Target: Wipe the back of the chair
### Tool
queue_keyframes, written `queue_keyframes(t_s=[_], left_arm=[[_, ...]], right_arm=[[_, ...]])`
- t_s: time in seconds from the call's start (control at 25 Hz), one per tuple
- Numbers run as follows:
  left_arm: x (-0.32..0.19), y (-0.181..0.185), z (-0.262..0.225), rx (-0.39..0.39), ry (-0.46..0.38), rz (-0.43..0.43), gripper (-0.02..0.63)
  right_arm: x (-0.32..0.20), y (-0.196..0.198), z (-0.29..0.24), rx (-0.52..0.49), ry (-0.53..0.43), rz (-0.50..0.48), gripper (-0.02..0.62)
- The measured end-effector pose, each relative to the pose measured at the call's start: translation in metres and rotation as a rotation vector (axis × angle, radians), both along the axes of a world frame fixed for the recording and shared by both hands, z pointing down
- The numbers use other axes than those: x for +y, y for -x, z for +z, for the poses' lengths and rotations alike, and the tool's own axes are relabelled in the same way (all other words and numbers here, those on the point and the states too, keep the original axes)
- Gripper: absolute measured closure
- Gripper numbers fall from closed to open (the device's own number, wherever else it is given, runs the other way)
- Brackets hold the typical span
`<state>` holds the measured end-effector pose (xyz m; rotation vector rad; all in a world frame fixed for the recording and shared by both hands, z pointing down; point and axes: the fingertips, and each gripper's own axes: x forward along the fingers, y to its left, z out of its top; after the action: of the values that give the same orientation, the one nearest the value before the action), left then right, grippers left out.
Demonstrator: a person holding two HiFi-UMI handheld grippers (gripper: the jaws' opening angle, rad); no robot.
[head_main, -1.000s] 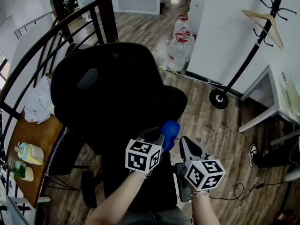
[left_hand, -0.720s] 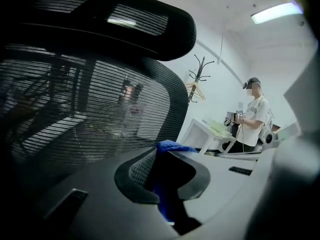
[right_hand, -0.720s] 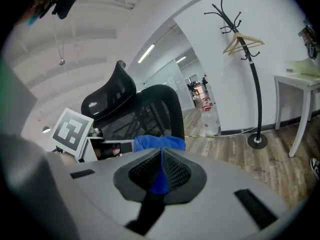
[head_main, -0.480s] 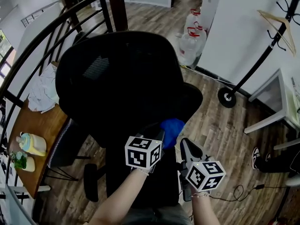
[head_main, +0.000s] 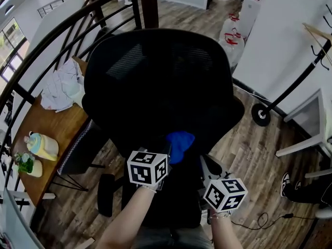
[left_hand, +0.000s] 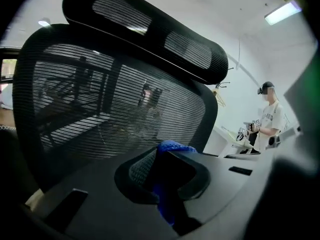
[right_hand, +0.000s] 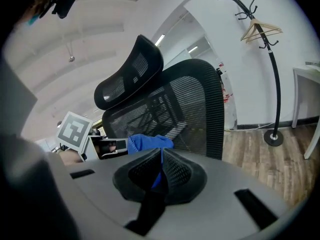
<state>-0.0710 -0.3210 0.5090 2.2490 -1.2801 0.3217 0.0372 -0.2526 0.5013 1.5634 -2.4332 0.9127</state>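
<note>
Blue soft cloth, at the head view's centre, is clamped in the left gripper against the black mesh chair back. The right gripper looks closed, probably empty. Limp, light cloth: hold its bunched middle. The springy mesh wants gentle pressure.

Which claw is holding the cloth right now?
The left claw: the blue cloth is clamped in its jaws, by the chair back. The right claw is closed on nothing.
</note>
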Motion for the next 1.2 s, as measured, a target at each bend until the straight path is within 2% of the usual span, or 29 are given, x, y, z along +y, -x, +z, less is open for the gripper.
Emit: queue_keyframes(t_s=[0.76, 1.2], left_arm=[[0.003, 0.157, -0.001, -0.003, -0.001, -0.270, 0.571], [0.008, 0.221, -0.004, -0.011, -0.005, -0.385, 0.571]], right_arm=[[-0.014, 0.129, 0.000, -0.021, 0.001, -0.249, 0.565], [-0.012, 0.167, 0.006, -0.028, 0.014, -0.315, 0.565]])
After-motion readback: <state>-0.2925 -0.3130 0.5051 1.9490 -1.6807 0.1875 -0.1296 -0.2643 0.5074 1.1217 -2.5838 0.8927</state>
